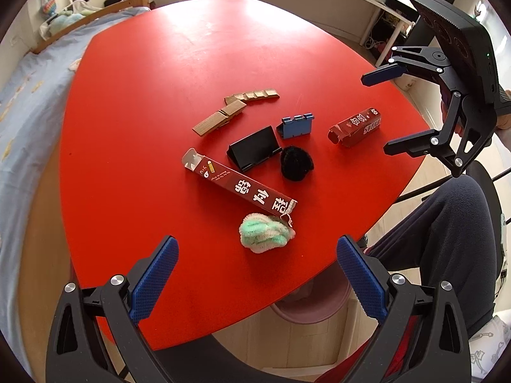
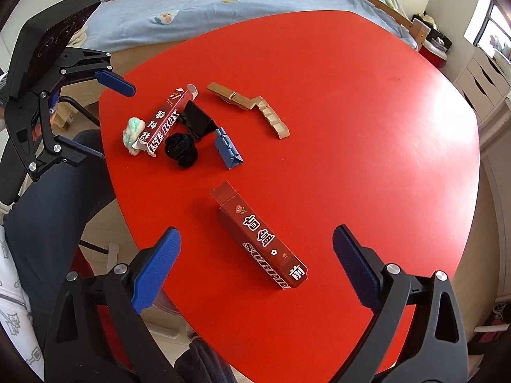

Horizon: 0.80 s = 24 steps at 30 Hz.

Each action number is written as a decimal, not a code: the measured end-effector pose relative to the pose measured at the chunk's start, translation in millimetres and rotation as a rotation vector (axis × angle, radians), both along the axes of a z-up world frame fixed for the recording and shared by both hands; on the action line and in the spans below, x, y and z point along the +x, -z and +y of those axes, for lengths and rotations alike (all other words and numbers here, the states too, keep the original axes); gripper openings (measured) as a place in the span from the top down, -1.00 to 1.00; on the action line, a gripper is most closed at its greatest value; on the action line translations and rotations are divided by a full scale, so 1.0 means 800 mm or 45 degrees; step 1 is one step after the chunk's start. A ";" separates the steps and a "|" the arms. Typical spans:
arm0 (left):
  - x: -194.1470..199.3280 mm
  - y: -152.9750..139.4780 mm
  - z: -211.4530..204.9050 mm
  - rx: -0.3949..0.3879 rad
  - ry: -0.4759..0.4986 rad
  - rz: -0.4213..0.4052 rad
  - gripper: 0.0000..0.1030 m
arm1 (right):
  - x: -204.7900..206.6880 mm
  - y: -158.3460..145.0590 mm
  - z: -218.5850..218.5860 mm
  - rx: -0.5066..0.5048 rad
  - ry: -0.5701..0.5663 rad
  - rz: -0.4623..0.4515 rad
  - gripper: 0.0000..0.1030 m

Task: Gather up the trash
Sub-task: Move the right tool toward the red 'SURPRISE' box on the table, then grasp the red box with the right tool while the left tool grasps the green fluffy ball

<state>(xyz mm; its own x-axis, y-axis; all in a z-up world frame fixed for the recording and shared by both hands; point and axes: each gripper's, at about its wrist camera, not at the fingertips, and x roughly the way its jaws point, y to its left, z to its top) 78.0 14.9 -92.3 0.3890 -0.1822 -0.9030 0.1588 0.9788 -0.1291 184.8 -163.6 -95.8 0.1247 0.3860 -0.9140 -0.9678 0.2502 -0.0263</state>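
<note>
On the red table (image 1: 153,102) lie two dark red cardboard boxes: a long one (image 1: 239,186) and a short one (image 1: 356,127). The short box (image 2: 262,239) lies just ahead of my open, empty right gripper (image 2: 255,265). A green-and-white fuzzy ball (image 1: 266,233) lies just ahead of my open, empty left gripper (image 1: 257,274), touching the long box's torn end. A black fuzzy ball (image 1: 296,162) sits by a black folded stand (image 1: 254,148). The long box (image 2: 166,123) and both balls also show in the right wrist view.
A blue folded stand (image 1: 295,126) and a gold folded strip (image 1: 236,108) lie further in. A bed (image 2: 223,3) borders the table's far side. A pink bin (image 1: 311,303) stands on the floor under the near table edge, beside the person's legs (image 1: 447,239).
</note>
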 end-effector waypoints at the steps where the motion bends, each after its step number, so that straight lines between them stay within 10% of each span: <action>1: 0.001 0.001 -0.001 0.003 0.006 0.002 -0.85 | 0.001 0.003 0.002 -0.009 -0.014 0.001 -0.71; 8: 0.004 0.004 -0.007 0.015 0.031 -0.014 -0.83 | 0.006 0.018 0.015 -0.051 -0.044 0.007 -0.29; 24: 0.006 0.007 -0.005 0.011 0.022 -0.008 0.30 | -0.002 0.023 0.007 -0.054 -0.040 0.048 0.45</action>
